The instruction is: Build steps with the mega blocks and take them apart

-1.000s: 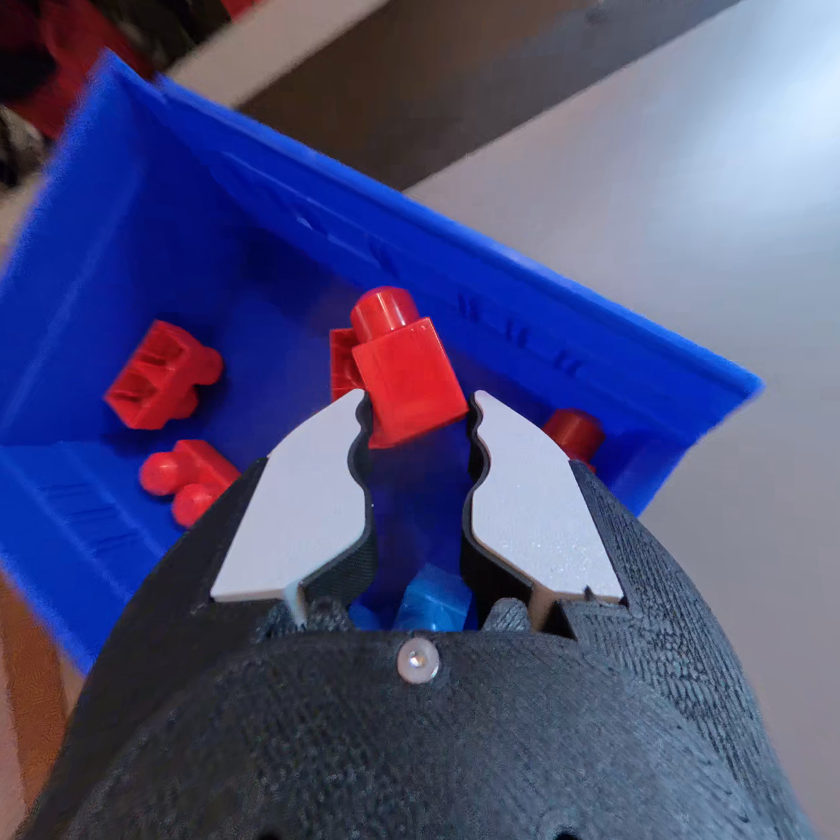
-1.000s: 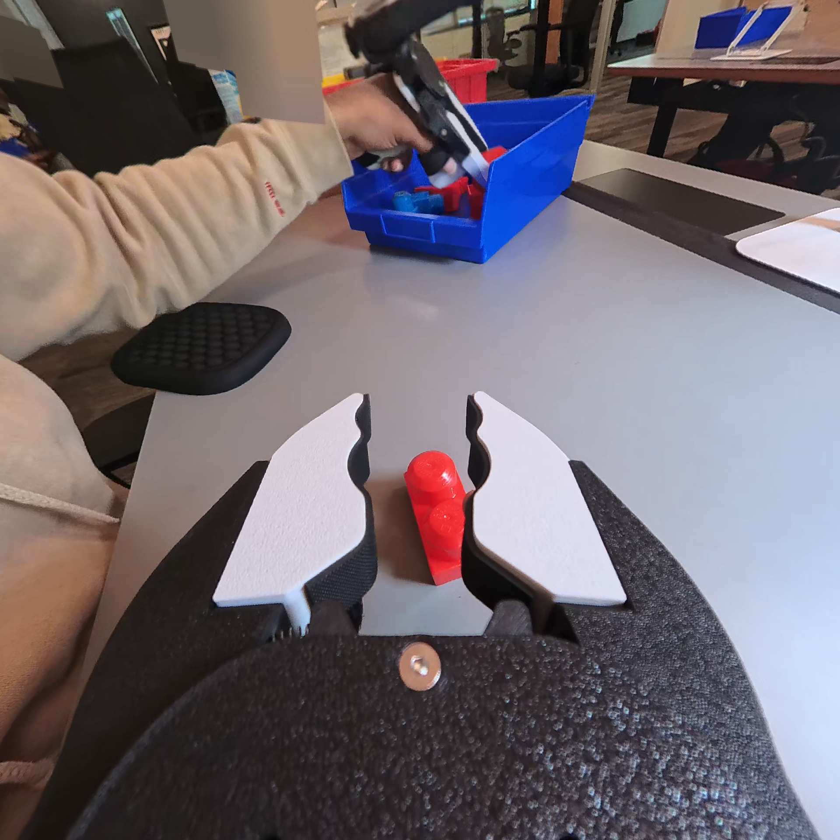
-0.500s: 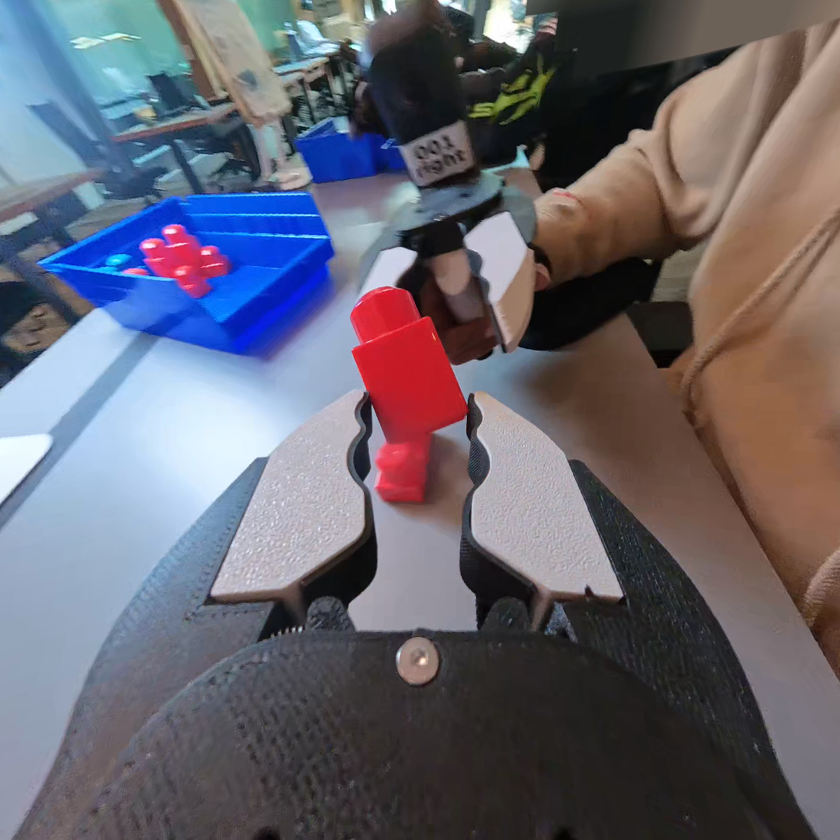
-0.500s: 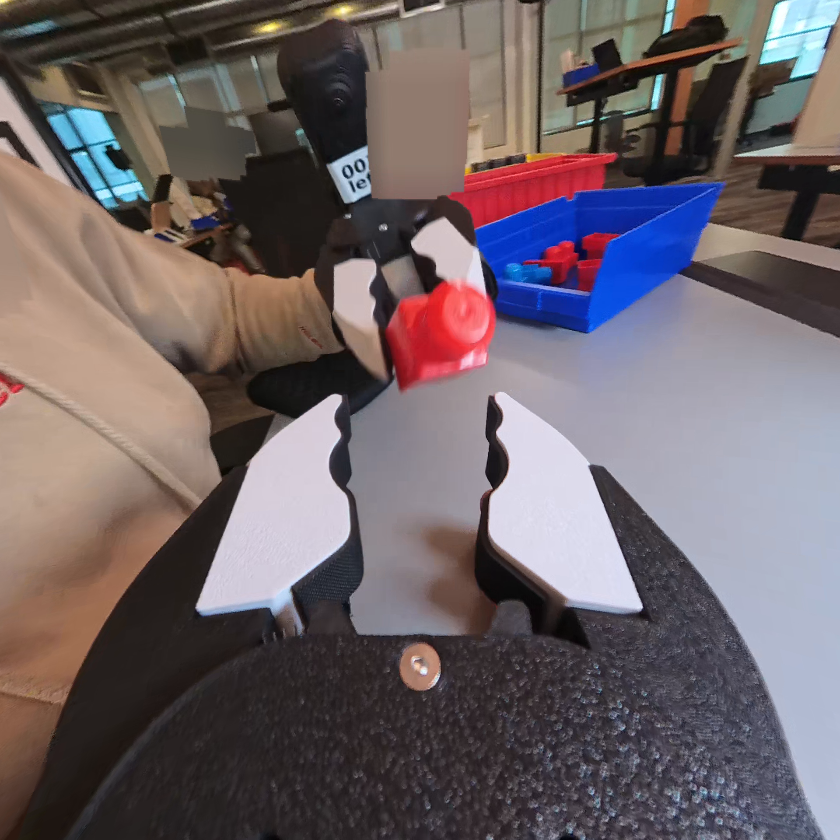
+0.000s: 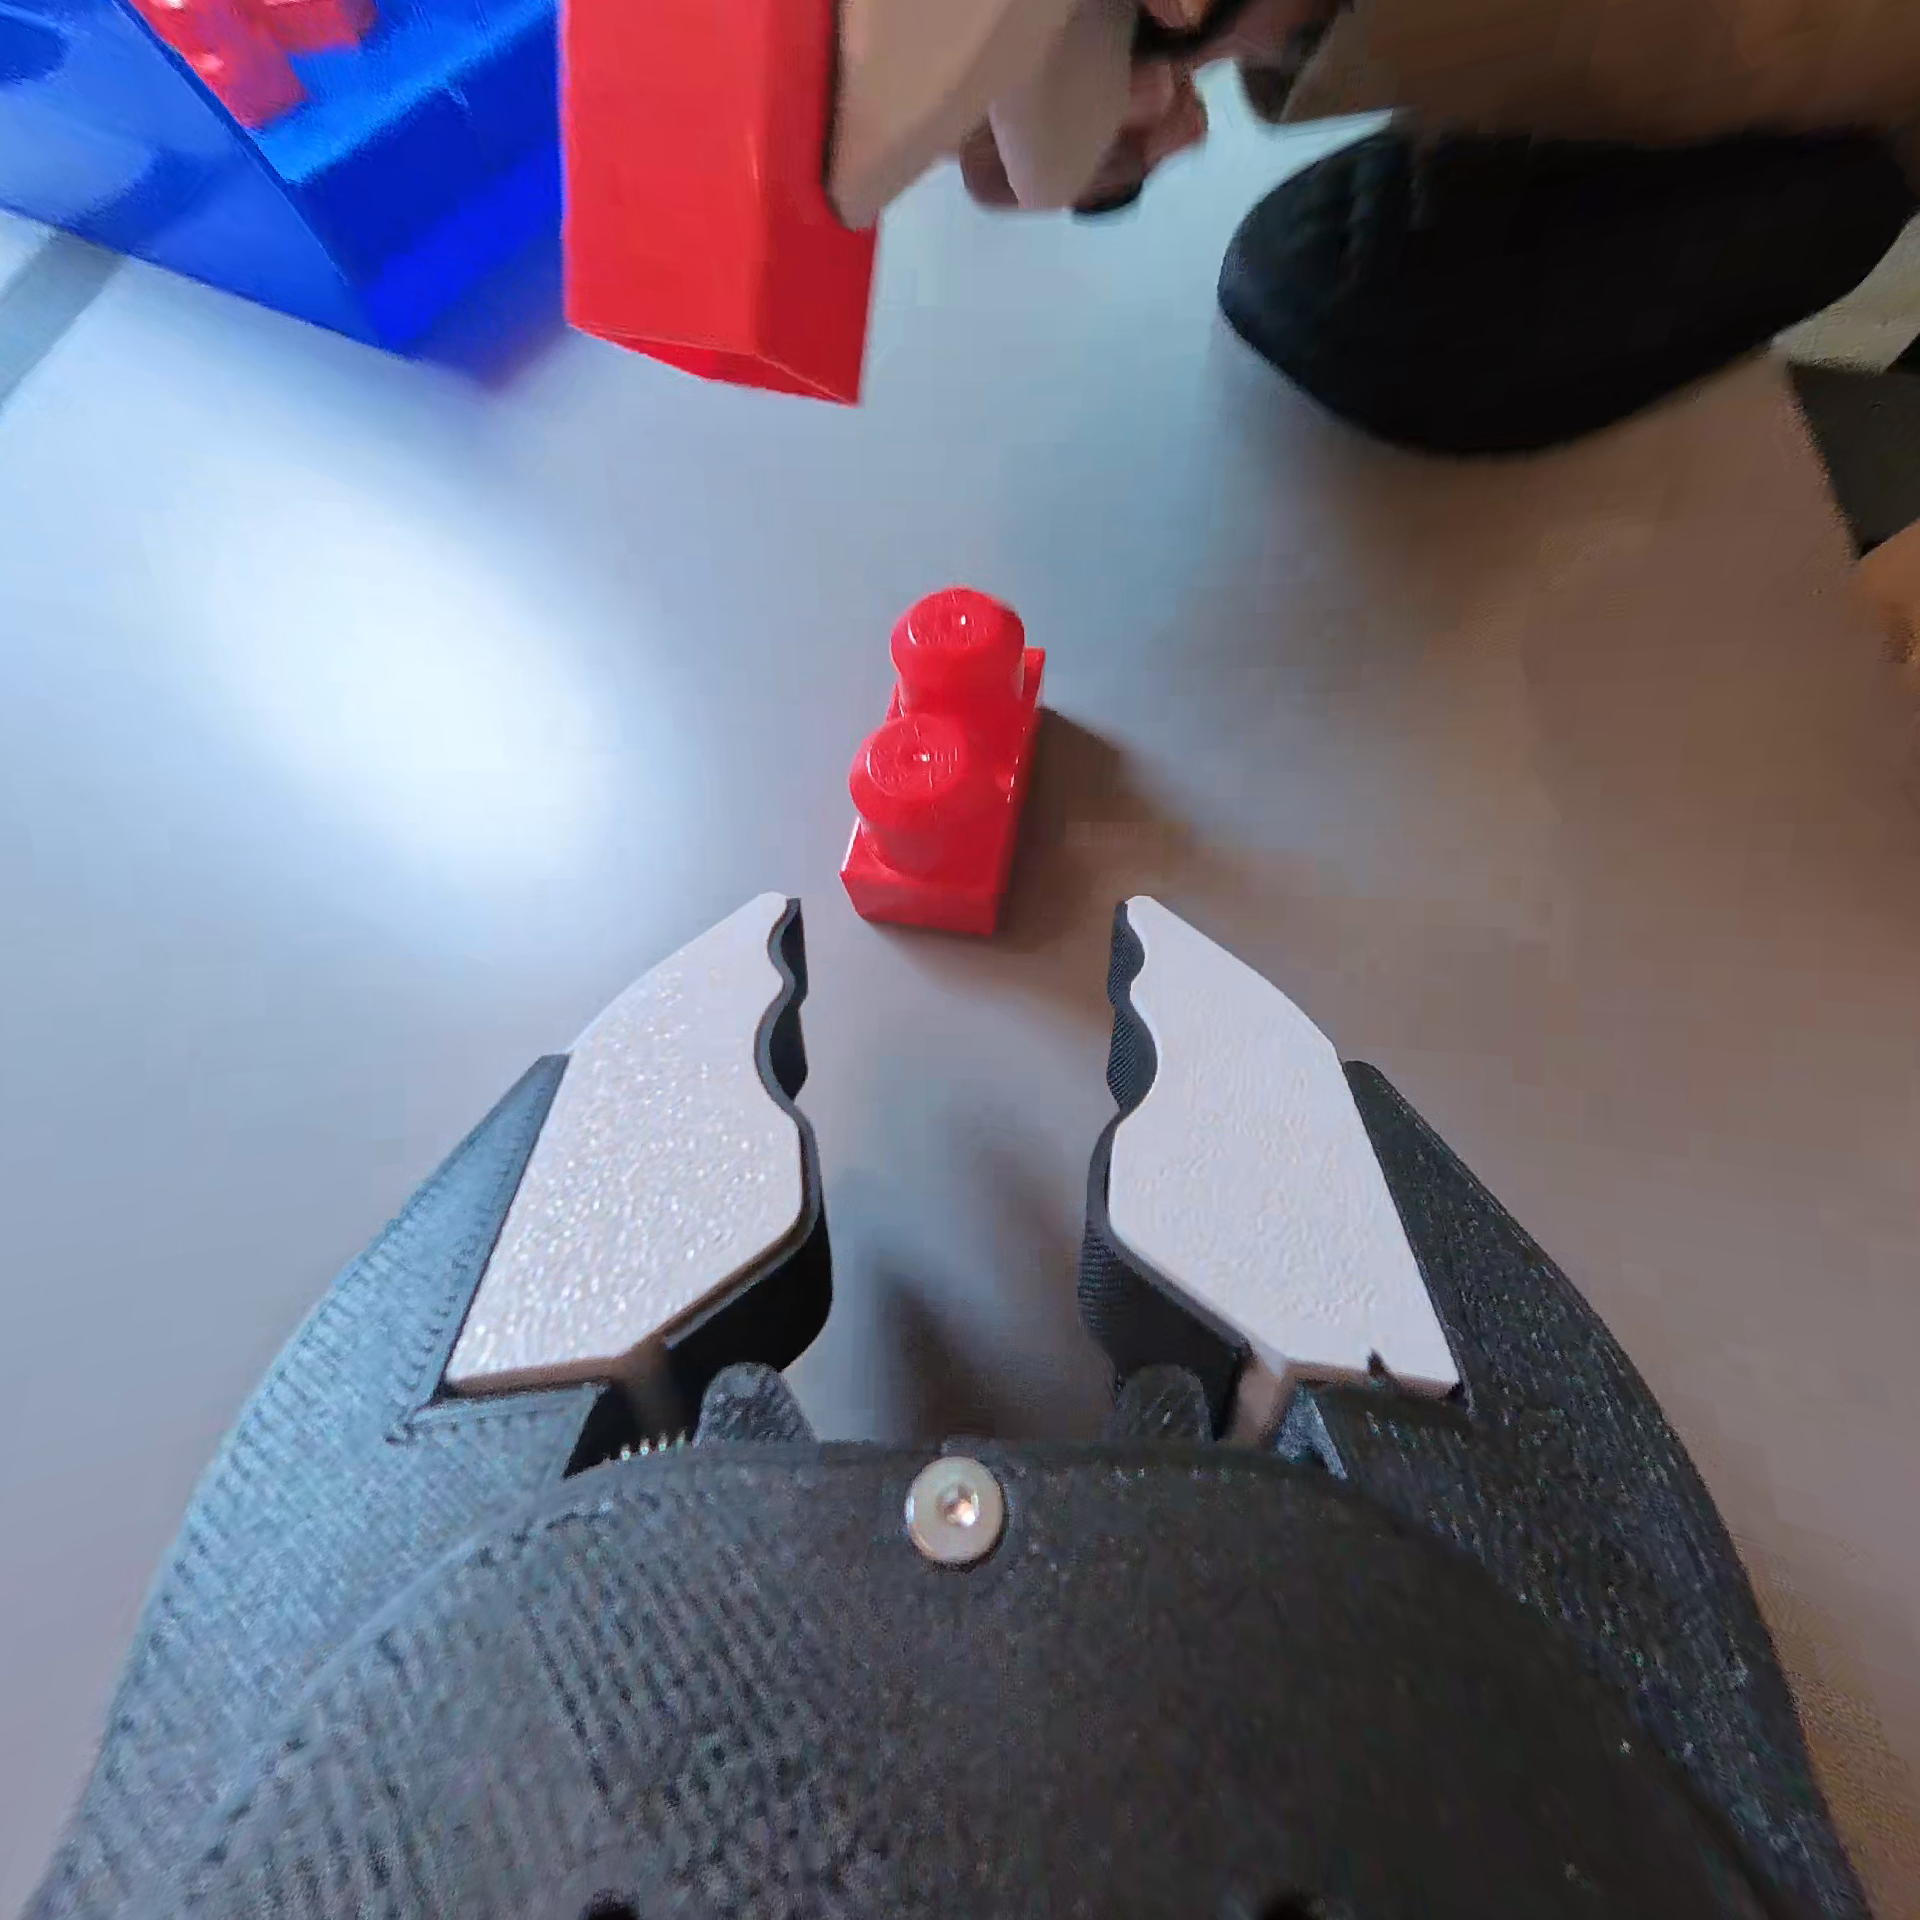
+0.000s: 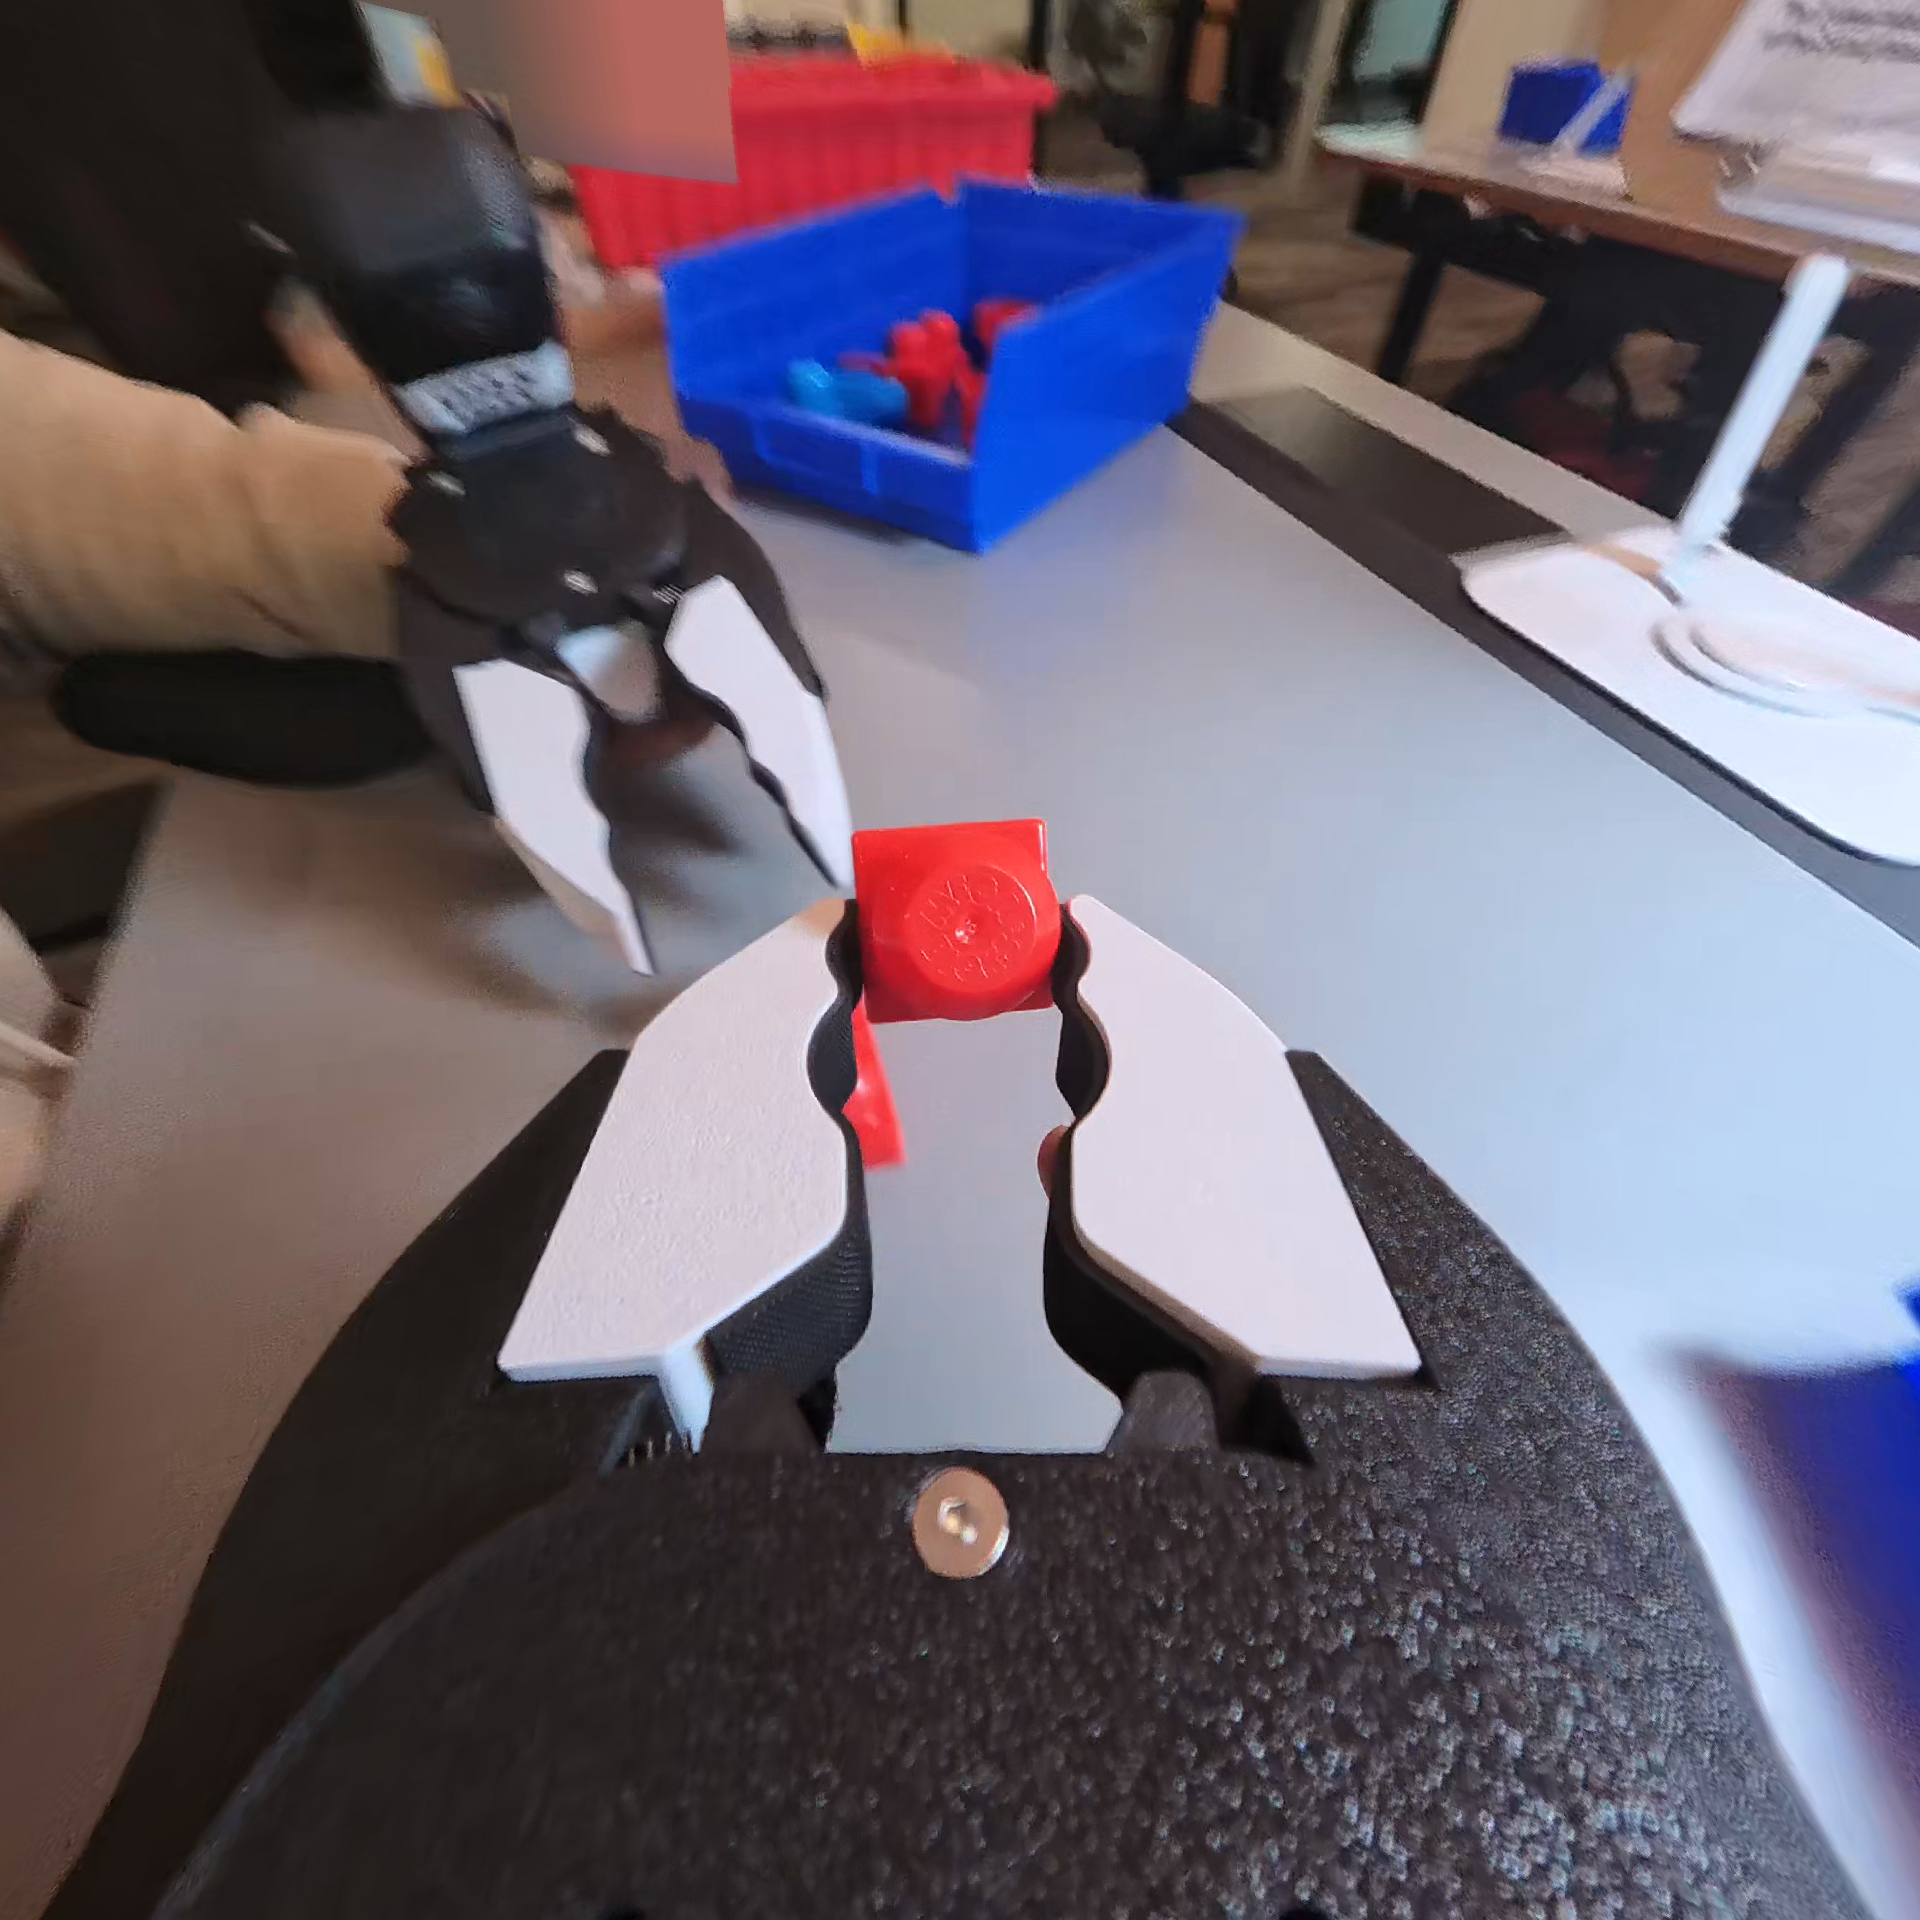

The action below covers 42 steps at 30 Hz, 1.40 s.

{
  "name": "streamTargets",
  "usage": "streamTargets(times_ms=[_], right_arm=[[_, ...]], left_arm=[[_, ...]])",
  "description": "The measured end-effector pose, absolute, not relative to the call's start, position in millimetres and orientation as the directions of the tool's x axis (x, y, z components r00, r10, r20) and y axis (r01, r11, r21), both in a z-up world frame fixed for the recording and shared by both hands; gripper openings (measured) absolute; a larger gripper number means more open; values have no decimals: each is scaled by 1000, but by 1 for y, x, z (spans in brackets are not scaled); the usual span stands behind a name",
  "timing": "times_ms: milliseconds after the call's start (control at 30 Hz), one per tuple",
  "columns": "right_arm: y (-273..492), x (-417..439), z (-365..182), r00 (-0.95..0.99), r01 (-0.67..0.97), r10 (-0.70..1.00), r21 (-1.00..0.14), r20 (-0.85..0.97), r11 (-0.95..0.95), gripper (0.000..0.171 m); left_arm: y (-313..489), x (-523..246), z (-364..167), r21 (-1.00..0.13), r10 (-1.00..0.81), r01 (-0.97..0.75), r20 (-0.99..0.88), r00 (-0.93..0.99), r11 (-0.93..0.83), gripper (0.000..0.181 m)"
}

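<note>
In the right wrist view my right gripper (image 6: 956, 914) is shut on a red single-stud block (image 6: 961, 925), with both pads pressed on its sides and the stud facing the camera. The same block shows at the top of the left wrist view (image 5: 717, 197), held above the table. A red two-stud block (image 5: 940, 790) lies on the grey table (image 5: 364, 727) just ahead of my left gripper (image 5: 956, 914), which is open and empty. A part of this block shows under the right gripper's fingers (image 6: 873, 1112). The left gripper also shows open in the right wrist view (image 6: 738, 914).
A blue bin (image 6: 1091, 343) with red and blue blocks stands farther back on the table; it also shows in the left wrist view (image 5: 208, 177). A red bin (image 6: 831, 125) is behind it. A black pad (image 5: 1558, 291) lies at the table edge. A white stand (image 6: 1714, 623) is at the right. Spacing between my two grippers at the tips: around 11 cm.
The red single-stud block passed from my left gripper to my right. The left opened and drew back; the right, open half a second ago, shut on the block above the two-stud block.
</note>
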State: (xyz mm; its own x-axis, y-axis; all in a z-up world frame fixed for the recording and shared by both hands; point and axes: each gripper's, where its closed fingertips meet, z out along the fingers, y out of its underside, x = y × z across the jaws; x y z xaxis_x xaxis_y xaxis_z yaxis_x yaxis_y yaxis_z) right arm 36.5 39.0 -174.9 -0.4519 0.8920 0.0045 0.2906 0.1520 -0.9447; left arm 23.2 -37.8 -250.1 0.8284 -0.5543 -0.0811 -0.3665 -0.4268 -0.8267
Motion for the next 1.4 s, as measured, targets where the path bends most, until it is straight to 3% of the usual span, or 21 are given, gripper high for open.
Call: streamTargets(times_ms=[233,333,467,567,667,767,833,933,1167,1400], right_arm=[[81,47,-239,-369,607,920,-714,136,349,35],[82,46,-244,-359,627,917,-683,174,375,36],[75,34,-211,-326,469,903,-781,282,413,55],[24,44,-177,-481,259,826,-852,295,455,54],[-16,56,-193,-635,257,730,-822,253,508,59],[-36,54,-221,-688,256,683,-797,248,547,55],[-48,55,-225,-713,205,650,-808,264,553,37],[-52,53,-214,-720,181,656,-851,227,493,37],[-36,50,-158,-685,129,728,-987,-18,97,37],[-56,47,-156,-702,104,711,-994,-43,43,37]], left_arm=[[-23,31,-270,-754,-560,-458,-145,816,-471,55],[-19,28,-270,-738,-550,-481,-179,815,-473,35],[-23,30,-252,-761,-559,-496,-214,801,-418,34],[-30,37,-230,-784,-589,-511,-239,772,-351,34],[-38,51,-210,-829,-626,-485,-225,746,-280,34],[-44,66,-196,-874,-662,-435,-194,724,-219,34],[-49,71,-192,-885,-684,-417,-175,708,-206,34],[-51,69,-179,-926,-669,-340,-150,728,-162,33],[-47,51,-141,-995,-618,-59,3,786,-80,48],[-43,62,-138,-998,-615,4,43,787,-65,34]])
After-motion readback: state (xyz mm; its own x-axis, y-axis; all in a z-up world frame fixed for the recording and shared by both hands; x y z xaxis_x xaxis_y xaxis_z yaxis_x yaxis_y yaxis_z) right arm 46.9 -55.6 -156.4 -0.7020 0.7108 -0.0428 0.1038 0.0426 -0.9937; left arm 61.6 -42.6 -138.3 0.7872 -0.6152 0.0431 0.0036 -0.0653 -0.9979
